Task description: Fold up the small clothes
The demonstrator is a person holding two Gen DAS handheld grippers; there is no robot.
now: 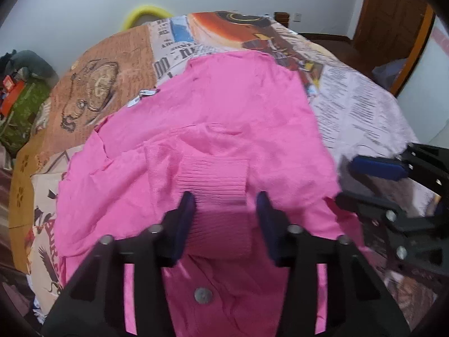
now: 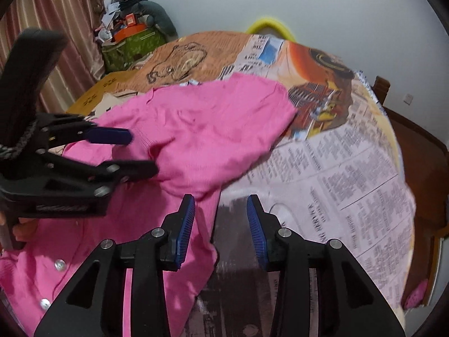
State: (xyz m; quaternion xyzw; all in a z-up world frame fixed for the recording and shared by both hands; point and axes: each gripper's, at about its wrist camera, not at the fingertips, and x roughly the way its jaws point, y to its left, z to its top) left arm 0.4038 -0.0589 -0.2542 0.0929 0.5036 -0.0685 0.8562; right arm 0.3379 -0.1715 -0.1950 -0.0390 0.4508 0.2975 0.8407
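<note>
Jaws of left gripper point(image 1: 226, 219) partly open astride ribbed cuff point(image 1: 214, 179) of pink cardigan point(image 1: 224, 106); pads look clear of knit, no firm grip. Right gripper point(image 2: 220, 219) partly open, empty, left pad at cardigan's edge, right pad over bare cover. Progress: sleeve laid across body, buttons point(image 1: 202, 295) near camera; fold looks started, other side and halving left. Cardigan lies on bed point(image 2: 350, 168), newspaper-print cover. Beyond: white wall, curtain point(image 2: 56, 14), clutter pile point(image 2: 132, 28), wooden door point(image 1: 393, 14).
</note>
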